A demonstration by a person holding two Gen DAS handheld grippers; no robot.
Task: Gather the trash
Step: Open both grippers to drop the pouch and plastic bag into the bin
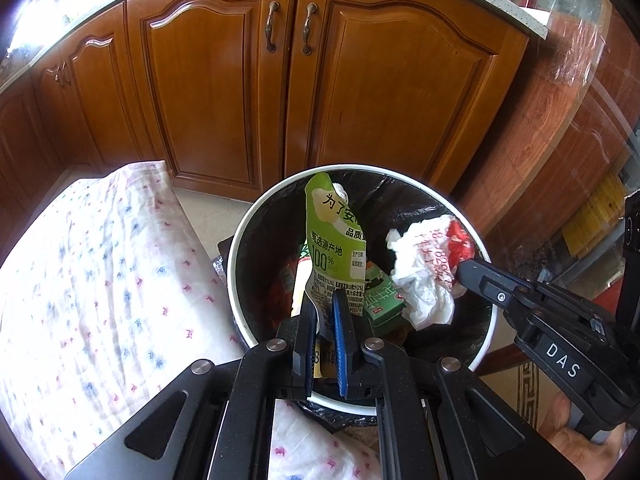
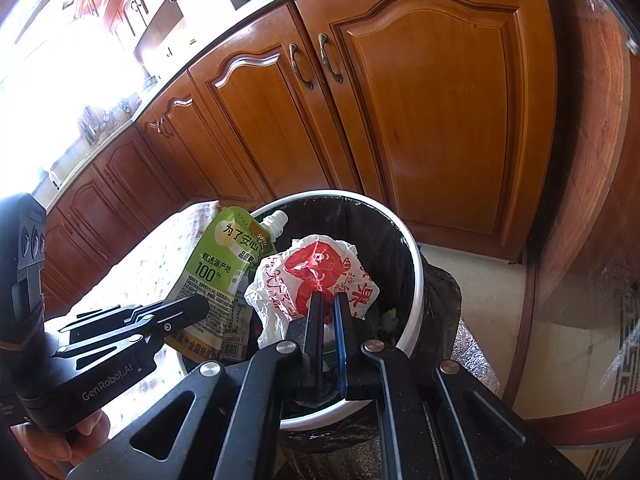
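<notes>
— What's my left gripper (image 1: 323,300) got?
— Green pouch (image 1: 334,240), pinched over the white bin (image 1: 236,248).
— And the right gripper (image 1: 464,270)?
— I see it clamped on the crumpled plastic bag (image 1: 424,268).

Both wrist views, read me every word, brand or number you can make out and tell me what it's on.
"100%": green pouch, in left gripper.
"为了安心": same pouch.
"DAS": right gripper body.
"GenRobot.AI": left gripper body.
Red print on white plastic bag, in right gripper: crumpled, unreadable.
Pouch's fine print: too small.
</notes>
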